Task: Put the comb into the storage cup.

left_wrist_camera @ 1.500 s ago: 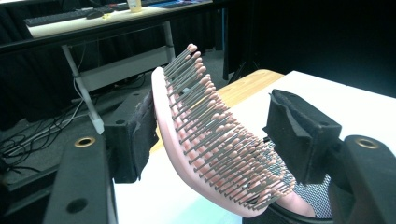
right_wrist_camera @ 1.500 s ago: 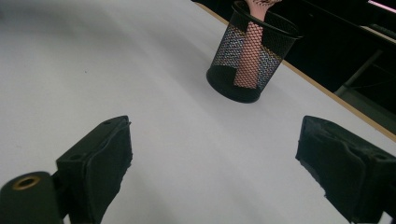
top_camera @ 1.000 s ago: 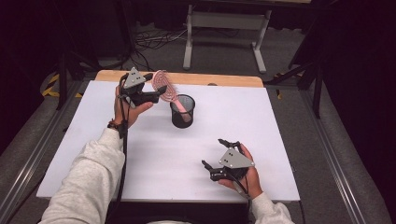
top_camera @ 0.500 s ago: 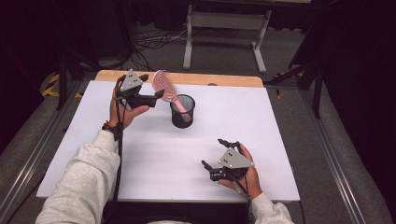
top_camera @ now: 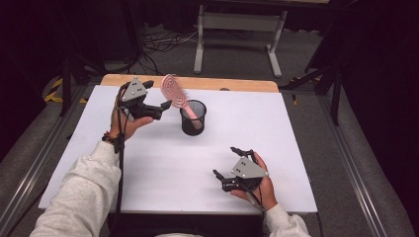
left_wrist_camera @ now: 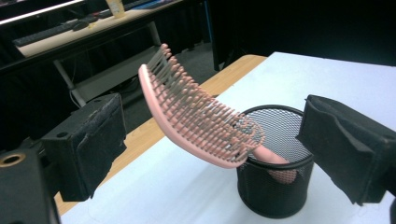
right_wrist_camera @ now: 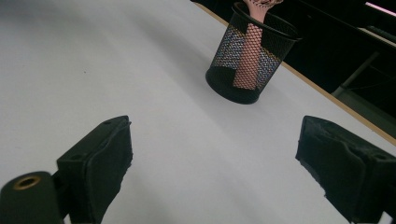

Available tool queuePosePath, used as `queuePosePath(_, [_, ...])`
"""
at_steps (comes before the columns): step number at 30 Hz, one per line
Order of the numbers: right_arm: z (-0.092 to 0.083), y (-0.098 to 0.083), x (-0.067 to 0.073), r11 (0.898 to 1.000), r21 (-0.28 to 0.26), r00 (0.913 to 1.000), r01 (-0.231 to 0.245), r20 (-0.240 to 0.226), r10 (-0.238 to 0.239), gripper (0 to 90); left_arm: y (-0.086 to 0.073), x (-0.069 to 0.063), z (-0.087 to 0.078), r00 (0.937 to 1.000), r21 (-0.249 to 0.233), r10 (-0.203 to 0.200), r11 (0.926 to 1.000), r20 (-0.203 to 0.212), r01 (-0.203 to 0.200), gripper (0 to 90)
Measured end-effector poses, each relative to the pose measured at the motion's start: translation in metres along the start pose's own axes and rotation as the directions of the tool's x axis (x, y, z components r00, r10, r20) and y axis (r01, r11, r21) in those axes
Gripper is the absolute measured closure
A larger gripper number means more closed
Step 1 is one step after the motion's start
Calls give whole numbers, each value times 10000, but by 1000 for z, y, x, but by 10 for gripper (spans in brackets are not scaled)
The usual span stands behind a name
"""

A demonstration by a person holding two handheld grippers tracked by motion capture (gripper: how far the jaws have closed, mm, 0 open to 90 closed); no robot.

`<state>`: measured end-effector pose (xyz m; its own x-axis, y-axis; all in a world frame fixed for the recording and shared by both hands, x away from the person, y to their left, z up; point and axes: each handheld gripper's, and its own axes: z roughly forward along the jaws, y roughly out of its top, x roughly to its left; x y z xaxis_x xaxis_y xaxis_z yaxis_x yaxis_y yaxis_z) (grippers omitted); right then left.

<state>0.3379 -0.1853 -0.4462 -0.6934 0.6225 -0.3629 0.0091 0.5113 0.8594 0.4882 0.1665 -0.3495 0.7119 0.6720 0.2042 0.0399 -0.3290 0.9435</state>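
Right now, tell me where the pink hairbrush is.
The hairbrush stands handle-down in the black mesh cup at the table's far middle, leaning toward the open left gripper beside it.

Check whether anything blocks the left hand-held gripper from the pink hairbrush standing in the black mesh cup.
Nothing visible does. The left hand-held gripper, its jaws having just been opening, faces the pink plastic hairbrush across open air; the pads press on nothing. The brush's handle sits in the black mesh cup.
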Motion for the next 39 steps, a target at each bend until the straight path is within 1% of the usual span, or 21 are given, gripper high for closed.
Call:
queuePosePath(4, [0, 0, 0, 10000, 12, 10000, 20, 95, -20, 115, 1, -3, -4, 9993, 67, 338, 9994, -140, -338, 80])
queuePosePath(6, [0, 0, 0, 10000, 12, 9999, 1, 133, -1, 116, 1, -4, -5, 9994, 67, 346, 9994, -69, -345, 80])
queuePosePath(7, [0, 0, 0, 10000, 22, 9999, 8, 142, -9, 115, 1, -5, -6, 9990, 87, 444, 9990, -45, -443, 80])
queuePosePath(11, [1, 0, 0, 10000, 52, 9999, -8, 127, 8, 116, 1, -6, -11, 9982, 106, 594, 9982, 6, -594, 75])
queuePosePath(12, [1, 0, 0, 10000, 43, 9999, -6, 123, 5, 115, 0, -6, -12, 9985, 81, 546, 9985, 22, -546, 74])
queuePosePath(14, [1, 0, 0, 10000, 56, 9999, 6, 125, -7, 115, 0, -7, -14, 9983, 61, 576, 9983, 42, -576, 75])
queuePosePath(19, [1, 0, 0, 10000, 69, 9999, -4, 117, 3, 117, 0, -11, -19, 9957, 83, 926, 9957, 46, -927, 79])
queuePosePath(22, [1, 1, 1, 10000, 57, 9999, 10, 118, -11, 117, 0, -13, -22, 9948, 57, 1003, 9949, 150, -1004, 80])
queuePosePath(28, [0, 1, 0, 10000, 26, 9998, 26, 188, -27, 117, -1, -20, -28, 9907, -24, 1339, 9910, 249, -1339, 79])
queuePosePath(32, [0, 1, 0, 10000, 36, 9998, 41, 191, -42, 117, -1, -25, -33, 9895, -110, 1408, 9900, 326, -1405, 75])
queuePosePath(35, [0, 1, 1, 10000, 73, 9998, 64, 188, -66, 117, -2, -27, -38, 9862, -168, 1611, 9869, 373, -1606, 76])
queuePosePath(39, [0, 1, 1, 9999, 81, 9998, 87, 189, -88, 117, -5, -32, -44, 9852, -216, 1633, 9865, 518, -1624, 77])
